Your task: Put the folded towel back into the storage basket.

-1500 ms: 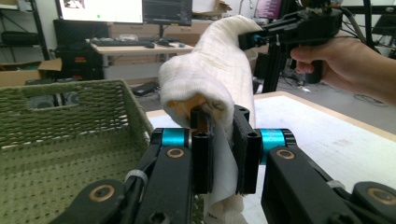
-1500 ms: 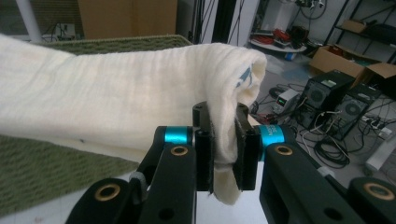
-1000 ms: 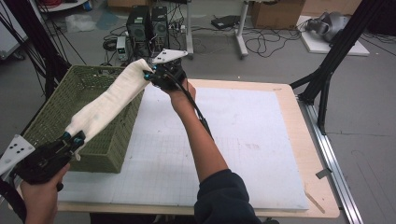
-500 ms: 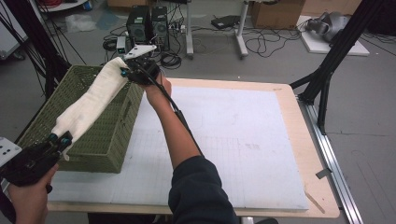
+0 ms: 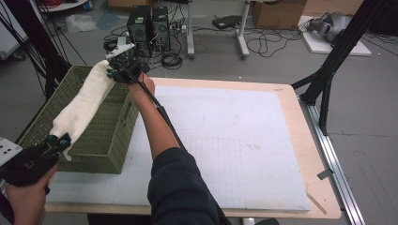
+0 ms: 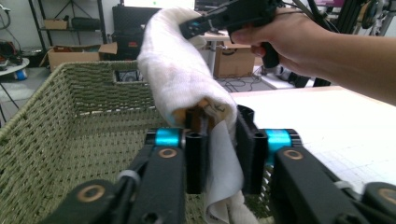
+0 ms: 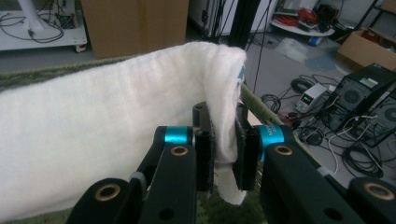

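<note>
Towel, white, rolled/folded long, strung between both grippers over the green wicker basket at table's left side.

L gripper at near end, by basket's near corner. Jaws have just been opening a bit; in left gripper view the cloth sits between the pads, gap on the left pad side, so grip looks loosened, not pinching. Loose tail hangs down below the jaws.

R gripper at far end, above basket's far rim. Right gripper view: pads pressed tight on the folded towel end, firm pinch.

Step in hand (my read): lowering towel into basket.
- Keep roll parallel to basket's long axis, centred between side walls.
- Lower both ends together; w/ L end slack it may drop first and unroll. Either re-pinch L or let R follow down promptly.
- Release R only once cloth rests on basket floor.

Edges/room:
- Basket walls tall; near-end tail could catch on near rim. Bring L end inward over the opening before letting go.
- R gripper close to far rim; go straight down inside wall, not across it.
- Table to the right of basket is open mat, good retreat path for R arm.
- Floor beyond far edge: PC towers, cables. Don't overshoot far side.
</note>
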